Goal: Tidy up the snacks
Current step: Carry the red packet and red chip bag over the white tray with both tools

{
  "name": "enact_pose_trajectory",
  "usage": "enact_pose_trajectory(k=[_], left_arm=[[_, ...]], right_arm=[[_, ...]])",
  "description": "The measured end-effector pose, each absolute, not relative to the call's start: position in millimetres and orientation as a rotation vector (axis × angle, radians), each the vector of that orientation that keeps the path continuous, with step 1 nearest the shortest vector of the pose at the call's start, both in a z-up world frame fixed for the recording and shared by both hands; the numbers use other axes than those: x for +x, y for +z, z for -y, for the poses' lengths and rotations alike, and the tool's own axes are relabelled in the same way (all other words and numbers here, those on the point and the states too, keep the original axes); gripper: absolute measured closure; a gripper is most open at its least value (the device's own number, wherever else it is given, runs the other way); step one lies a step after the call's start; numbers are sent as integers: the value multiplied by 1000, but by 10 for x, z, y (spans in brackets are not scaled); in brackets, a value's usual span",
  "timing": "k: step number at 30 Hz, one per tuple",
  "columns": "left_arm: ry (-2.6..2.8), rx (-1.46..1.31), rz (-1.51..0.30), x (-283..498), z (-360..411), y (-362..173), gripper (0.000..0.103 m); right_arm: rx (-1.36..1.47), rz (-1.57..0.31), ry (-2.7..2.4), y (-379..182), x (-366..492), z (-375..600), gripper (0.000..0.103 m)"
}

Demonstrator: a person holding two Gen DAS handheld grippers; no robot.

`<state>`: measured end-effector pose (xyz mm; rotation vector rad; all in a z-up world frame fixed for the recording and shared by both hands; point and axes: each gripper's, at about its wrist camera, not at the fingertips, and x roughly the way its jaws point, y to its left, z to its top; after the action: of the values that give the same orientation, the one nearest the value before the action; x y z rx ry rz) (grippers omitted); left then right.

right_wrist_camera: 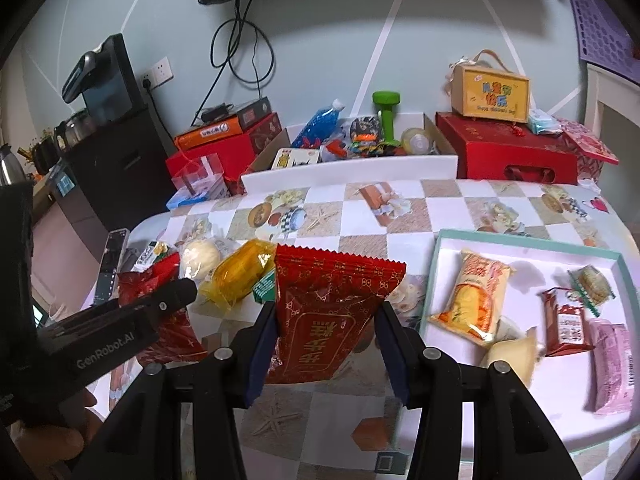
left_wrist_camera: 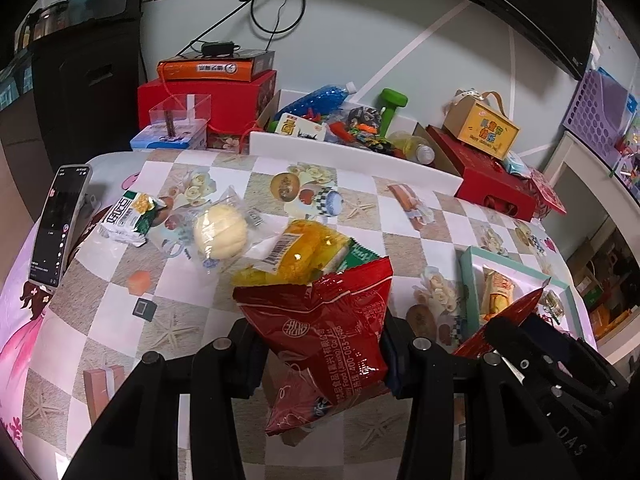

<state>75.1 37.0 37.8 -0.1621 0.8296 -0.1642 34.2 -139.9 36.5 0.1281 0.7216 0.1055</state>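
Each hand-held gripper pinches a crinkly red foil snack packet above the bench. The left hand-held gripper [left_wrist_camera: 320, 354] clamps a crumpled red packet [left_wrist_camera: 324, 332]; the right hand-held gripper [right_wrist_camera: 326, 344] is closed narrowly on a flat red packet with a zigzag top edge [right_wrist_camera: 328, 300]. A shallow teal-rimmed tray [right_wrist_camera: 520, 236] to the right holds wrapped snacks. A glossy yellow packet [right_wrist_camera: 240, 276] lies on the checked, smooth bench cloth [right_wrist_camera: 360, 208].

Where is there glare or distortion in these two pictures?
Left wrist view: bright glare on the yellow packet, straight wall lines bend, corners go black. Right wrist view: shiny highlights on the red packet, the white tray bows at the edge, and the corners are dark too.
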Motion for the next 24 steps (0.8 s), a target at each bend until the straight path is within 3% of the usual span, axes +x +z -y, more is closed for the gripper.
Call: enact_pose_trajectory(k=[24], left_arm=[[-505,-5,-797,559,1105,540,55]], right_arm=[[321,-648,-328,707,-203,3110,51]])
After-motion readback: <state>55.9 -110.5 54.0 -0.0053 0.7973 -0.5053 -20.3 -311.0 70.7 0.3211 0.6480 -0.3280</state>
